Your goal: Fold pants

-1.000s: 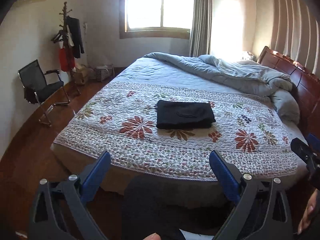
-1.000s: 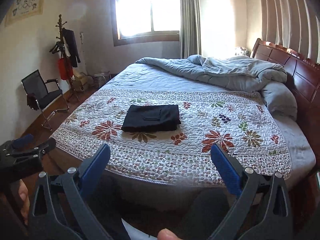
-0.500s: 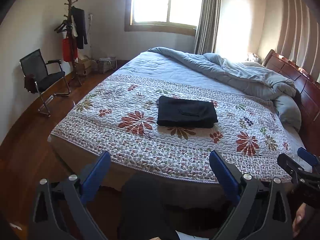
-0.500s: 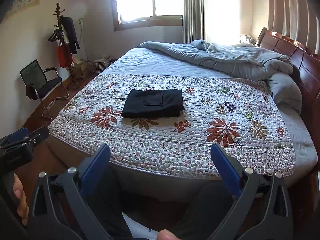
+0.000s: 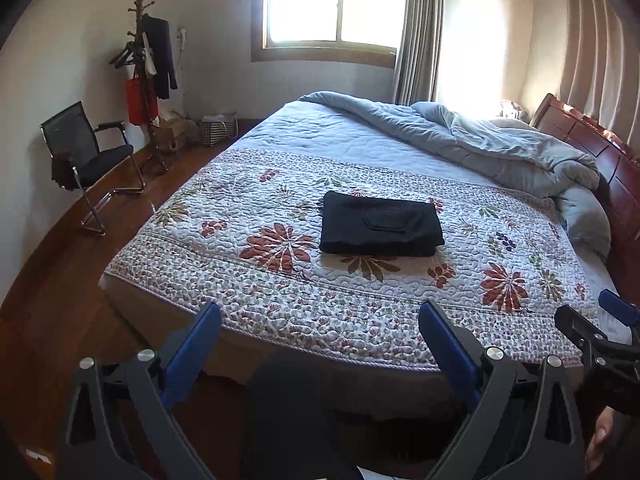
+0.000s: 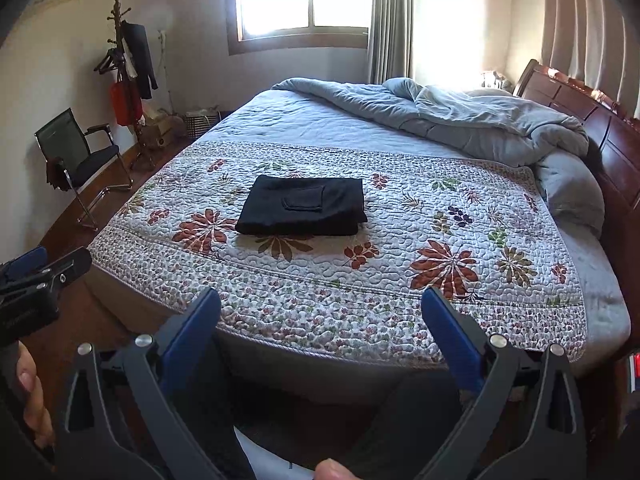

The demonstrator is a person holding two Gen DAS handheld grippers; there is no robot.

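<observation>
Black pants (image 5: 380, 230), folded to a flat rectangle, pocket flap uppermost, lying on floral quilt (image 5: 280, 280) toward the foot half of the bed. Left gripper (image 5: 320, 336): blue-padded jaws spread wide, nothing held, off the bed's near edge, well apart from the pants. Right gripper (image 6: 322, 320): likewise wide apart, empty, level with the quilt's near hem. Rumpled grey duvet (image 6: 460, 120) heaped against wooden headboard (image 6: 580, 112).

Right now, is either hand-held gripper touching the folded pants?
Apart. In both wrist views, the left hand-held gripper and right hand-held gripper hang open off the bed's edge, quilt between them and the pants.
</observation>
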